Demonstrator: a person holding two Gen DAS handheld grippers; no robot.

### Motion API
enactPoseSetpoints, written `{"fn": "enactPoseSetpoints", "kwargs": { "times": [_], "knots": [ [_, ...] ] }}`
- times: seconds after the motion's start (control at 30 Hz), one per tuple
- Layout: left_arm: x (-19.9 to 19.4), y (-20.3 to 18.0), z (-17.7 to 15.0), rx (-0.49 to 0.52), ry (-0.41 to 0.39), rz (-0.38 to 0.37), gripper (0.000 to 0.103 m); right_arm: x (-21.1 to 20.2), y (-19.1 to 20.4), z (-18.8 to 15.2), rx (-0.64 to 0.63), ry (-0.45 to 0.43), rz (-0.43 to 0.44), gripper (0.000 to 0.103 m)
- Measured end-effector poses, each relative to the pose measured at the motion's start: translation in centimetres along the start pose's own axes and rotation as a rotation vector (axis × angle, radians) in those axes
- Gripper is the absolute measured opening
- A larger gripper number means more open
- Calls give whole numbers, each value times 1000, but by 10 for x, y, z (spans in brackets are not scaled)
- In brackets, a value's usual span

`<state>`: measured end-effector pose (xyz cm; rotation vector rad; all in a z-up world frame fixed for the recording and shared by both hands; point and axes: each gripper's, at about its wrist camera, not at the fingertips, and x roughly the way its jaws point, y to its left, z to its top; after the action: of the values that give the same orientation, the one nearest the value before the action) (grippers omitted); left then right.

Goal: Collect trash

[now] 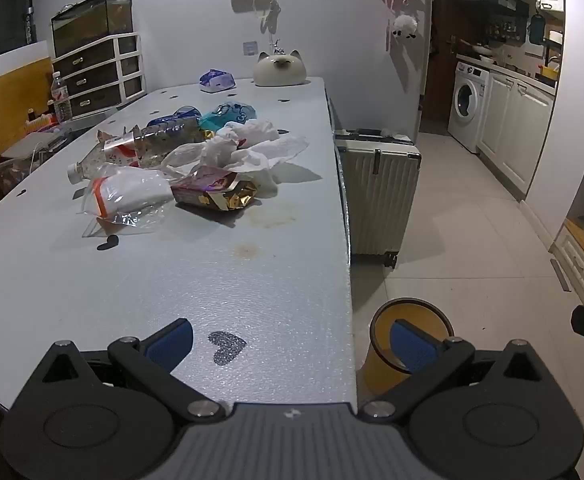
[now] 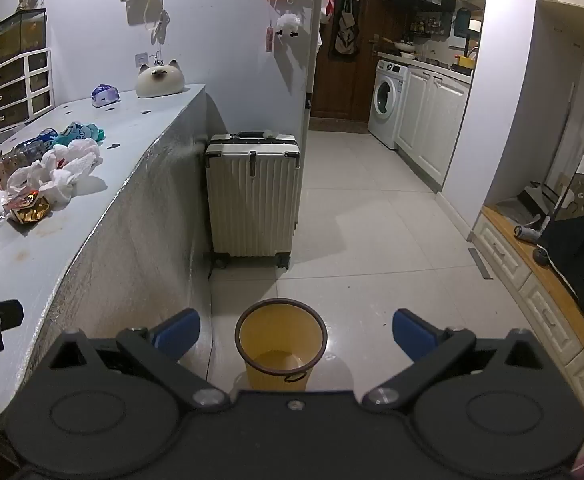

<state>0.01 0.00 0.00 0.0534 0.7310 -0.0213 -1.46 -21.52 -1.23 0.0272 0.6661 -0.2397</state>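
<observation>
A heap of trash lies mid-table in the left wrist view: a clear plastic bottle (image 1: 132, 150), a clear plastic bag (image 1: 128, 196), a gold snack wrapper (image 1: 222, 194), crumpled white tissues (image 1: 248, 148) and a teal wrapper (image 1: 228, 114). The heap also shows in the right wrist view (image 2: 52, 176). A yellow waste bin (image 2: 281, 344) stands on the floor beside the table; it also shows in the left wrist view (image 1: 384, 352). My left gripper (image 1: 292, 342) is open and empty above the table's near end. My right gripper (image 2: 296, 332) is open and empty above the bin.
The table (image 1: 252, 280) carries a cat-shaped ornament (image 1: 278, 69), a tissue pack (image 1: 217, 80) and a drawer unit (image 1: 100, 72) at its far end. A white suitcase (image 2: 254, 196) stands on the floor beyond the bin. Kitchen cabinets and a washing machine (image 2: 388, 102) lie further right.
</observation>
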Motion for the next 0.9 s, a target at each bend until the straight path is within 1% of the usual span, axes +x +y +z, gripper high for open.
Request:
{"fn": "enactPoseSetpoints", "kwargs": {
  "times": [0.9],
  "knots": [
    [1, -3, 0, 5, -5, 1, 103, 2, -2, -2, 7, 1, -1, 103]
  ]
}}
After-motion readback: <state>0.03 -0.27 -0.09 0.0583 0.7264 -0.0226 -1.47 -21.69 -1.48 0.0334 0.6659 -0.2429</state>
